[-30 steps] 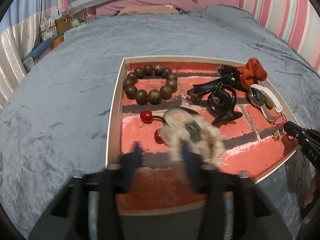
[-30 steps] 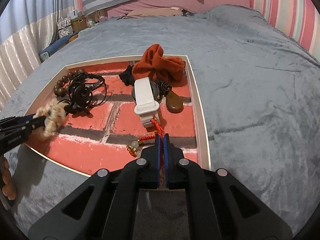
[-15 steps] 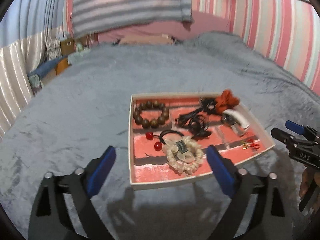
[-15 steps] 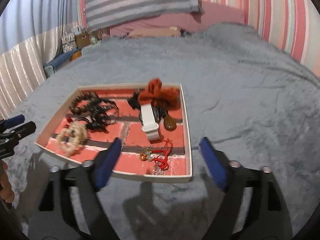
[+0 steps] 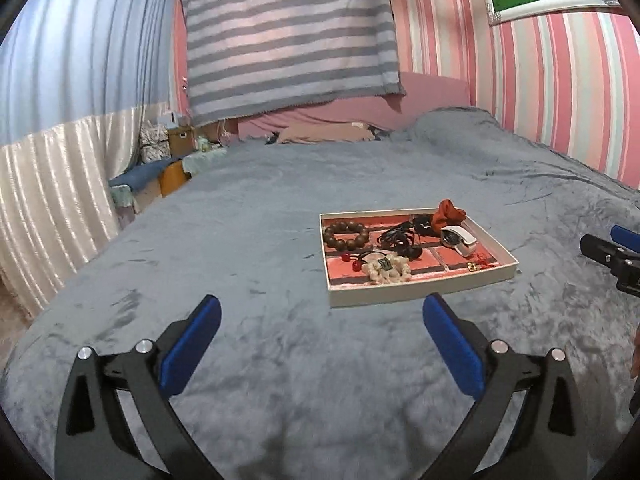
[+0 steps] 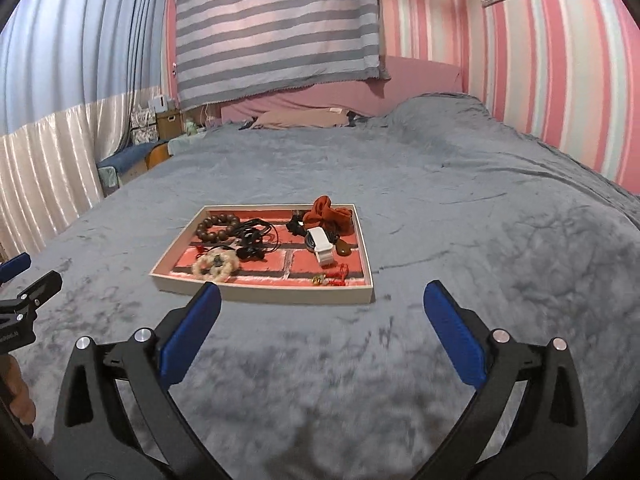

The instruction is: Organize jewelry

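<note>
A white tray [image 5: 416, 298] with a red brick-pattern floor lies on the grey bed cover; it also shows in the right wrist view [image 6: 264, 294]. In it lie a dark wooden bead bracelet [image 5: 346, 236], a cream bead bracelet [image 5: 387, 270], black cords [image 5: 398, 238], a white watch [image 5: 460, 238], an orange scrunchie [image 5: 450, 213] and a red cord charm [image 6: 334, 278]. My left gripper [image 5: 320, 340] is open and empty, well in front of the tray. My right gripper [image 6: 320, 330] is open and empty, also back from the tray.
The grey bed cover [image 5: 240, 240] spreads all around the tray. A striped cloth [image 5: 288, 40] hangs at the back. Boxes and clutter [image 5: 168, 148] stand by the curtain at the far left. A striped pink wall [image 6: 560, 80] is on the right.
Both grippers let go, opened wide and pulled back and up from the tray. The cream bracelet and the red cord charm now lie in the tray.
</note>
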`<state>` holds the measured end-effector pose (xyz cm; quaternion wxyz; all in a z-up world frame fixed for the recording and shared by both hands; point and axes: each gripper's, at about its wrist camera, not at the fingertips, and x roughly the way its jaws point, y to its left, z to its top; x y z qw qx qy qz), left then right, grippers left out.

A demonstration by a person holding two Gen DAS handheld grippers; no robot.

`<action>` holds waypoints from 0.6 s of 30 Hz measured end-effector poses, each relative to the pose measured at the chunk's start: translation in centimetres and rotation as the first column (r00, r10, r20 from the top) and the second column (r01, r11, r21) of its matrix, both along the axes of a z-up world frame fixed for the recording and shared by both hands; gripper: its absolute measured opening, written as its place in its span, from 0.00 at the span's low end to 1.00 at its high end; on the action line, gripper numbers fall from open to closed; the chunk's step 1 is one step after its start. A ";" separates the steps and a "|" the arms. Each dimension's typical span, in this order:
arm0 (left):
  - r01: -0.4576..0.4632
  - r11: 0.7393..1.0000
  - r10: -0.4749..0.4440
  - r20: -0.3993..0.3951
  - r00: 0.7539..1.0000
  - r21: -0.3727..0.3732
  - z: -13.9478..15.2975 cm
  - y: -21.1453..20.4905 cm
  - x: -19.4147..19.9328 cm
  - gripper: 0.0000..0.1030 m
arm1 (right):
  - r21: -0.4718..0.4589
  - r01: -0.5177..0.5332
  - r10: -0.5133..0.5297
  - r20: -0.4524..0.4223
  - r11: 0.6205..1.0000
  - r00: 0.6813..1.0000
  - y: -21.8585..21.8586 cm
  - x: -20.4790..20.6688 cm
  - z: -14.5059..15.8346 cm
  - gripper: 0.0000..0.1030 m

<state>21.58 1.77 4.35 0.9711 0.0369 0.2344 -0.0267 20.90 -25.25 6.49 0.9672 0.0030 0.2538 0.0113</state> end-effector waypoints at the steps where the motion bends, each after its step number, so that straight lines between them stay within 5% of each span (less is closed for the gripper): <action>1: 0.003 1.000 -0.003 0.008 1.000 0.002 0.2 0.1 -1.0 0.96 | -0.009 0.002 -0.002 0.000 1.000 1.000 0.3 -0.9 0.1 0.96; 18: -0.072 0.996 0.076 0.066 0.995 -0.057 0.8 0.3 -10.3 0.96 | -0.032 0.024 -0.022 0.050 0.999 0.998 2.3 -10.8 -0.7 0.96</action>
